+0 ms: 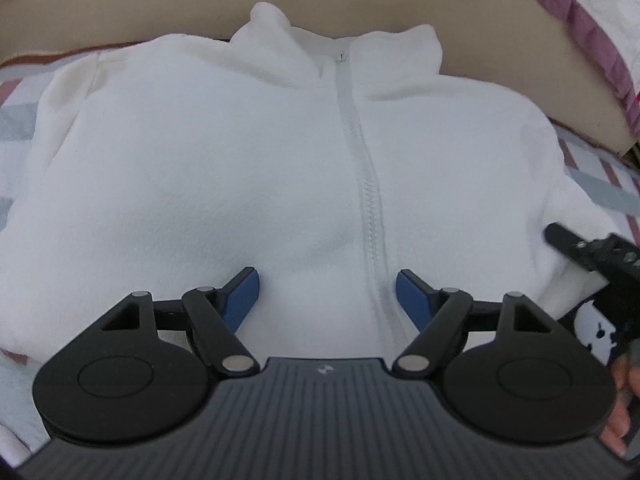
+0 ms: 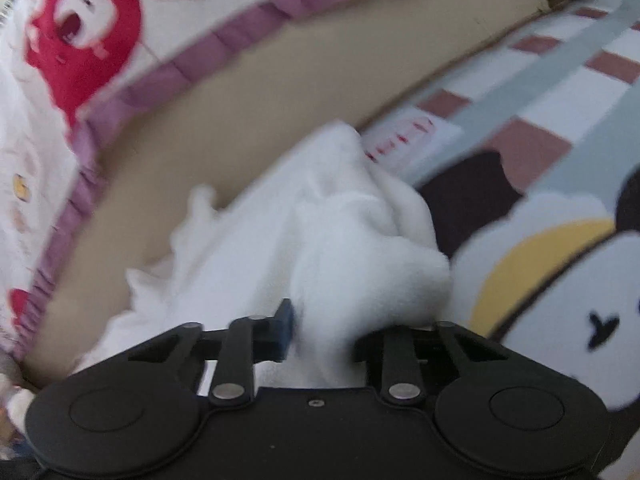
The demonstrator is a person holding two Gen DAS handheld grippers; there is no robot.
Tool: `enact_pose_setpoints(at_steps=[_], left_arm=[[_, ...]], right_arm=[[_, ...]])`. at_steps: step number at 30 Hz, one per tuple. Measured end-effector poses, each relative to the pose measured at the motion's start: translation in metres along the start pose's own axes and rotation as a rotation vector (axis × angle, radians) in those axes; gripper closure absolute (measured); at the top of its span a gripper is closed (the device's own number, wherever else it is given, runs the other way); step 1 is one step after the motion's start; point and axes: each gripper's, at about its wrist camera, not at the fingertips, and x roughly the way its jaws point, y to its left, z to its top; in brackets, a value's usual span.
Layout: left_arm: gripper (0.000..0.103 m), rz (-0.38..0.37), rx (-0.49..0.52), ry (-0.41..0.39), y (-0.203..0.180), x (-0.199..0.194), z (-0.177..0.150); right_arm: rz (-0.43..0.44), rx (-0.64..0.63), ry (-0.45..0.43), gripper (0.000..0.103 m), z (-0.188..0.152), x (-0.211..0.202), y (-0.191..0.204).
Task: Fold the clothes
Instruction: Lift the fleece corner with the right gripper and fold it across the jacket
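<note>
A white fleece jacket (image 1: 224, 168) lies front up on the bed, zipper (image 1: 370, 208) closed and collar pointing away from me. My left gripper (image 1: 328, 296) hovers low over the jacket's lower front, open, its blue pads (image 1: 244, 296) apart on either side of the zipper with nothing pinched. At the jacket's right edge is my right gripper (image 1: 560, 236). In the right wrist view the right gripper (image 2: 324, 332) is shut on a bunched fold of the white fleece (image 2: 360, 248). One blue pad (image 2: 285, 322) shows; the fabric hides the other.
The jacket rests on a patterned bedsheet (image 2: 560, 128) with striped and cartoon prints. A tan padded board (image 1: 120, 8) runs along the far side. A white pillow with a purple ruffle (image 2: 208, 48) sits beyond it. A person's hand (image 1: 624, 408) holds the right gripper's handle.
</note>
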Motion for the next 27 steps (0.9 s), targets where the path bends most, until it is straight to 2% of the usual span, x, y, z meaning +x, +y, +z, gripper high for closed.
enact_pose_setpoints(at_steps=[3,5,7,9,11,12,13,15,17,18,22,25,27], left_arm=[[0.026,0.023,0.0,0.056,-0.005,-0.002,0.004],[0.026,0.003,-0.025,0.068,0.001,-0.003,0.007],[0.027,-0.058,-0.105,0.056,0.019,-0.007,0.008],[0.03,-0.126,-0.231,0.038,0.046,-0.015,0.009],[0.038,-0.163,-0.363,-0.017,0.076,-0.027,0.008],[0.05,-0.153,-0.41,-0.058,0.089,-0.035,0.005],[0.06,-0.136,-0.456,-0.097,0.102,-0.041,0.001],[0.071,-0.121,-0.574,-0.146,0.126,-0.049,-0.01],[0.073,-0.147,-0.695,-0.182,0.149,-0.057,-0.02],[0.073,-0.138,-0.723,-0.203,0.156,-0.062,-0.023],[0.074,-0.021,-0.736,-0.298,0.17,-0.089,-0.031],[0.073,0.022,-0.736,-0.268,0.173,-0.08,-0.037],[0.074,0.047,-0.738,-0.225,0.174,-0.07,-0.043]], right_arm=[[0.081,-0.185,-0.072,0.079,0.006,-0.02,0.034],[0.153,-0.294,-0.092,0.081,0.012,-0.031,0.06],[0.257,-0.334,-0.07,0.081,0.025,-0.038,0.086],[0.361,-0.428,-0.02,0.082,0.037,-0.04,0.122],[0.444,-0.58,-0.03,0.083,0.036,-0.042,0.158],[0.485,-0.655,-0.034,0.083,0.036,-0.042,0.176],[0.527,-0.684,-0.014,0.083,0.032,-0.038,0.19],[0.596,-0.736,0.041,0.084,0.023,-0.029,0.215],[0.657,-0.784,0.125,0.084,0.009,-0.014,0.235],[0.684,-0.813,0.173,0.085,-0.002,-0.004,0.242],[0.719,-0.835,0.343,0.085,-0.05,0.039,0.251],[0.701,-0.974,0.425,0.085,-0.09,0.052,0.252],[0.683,-1.01,0.44,0.085,-0.104,0.057,0.248]])
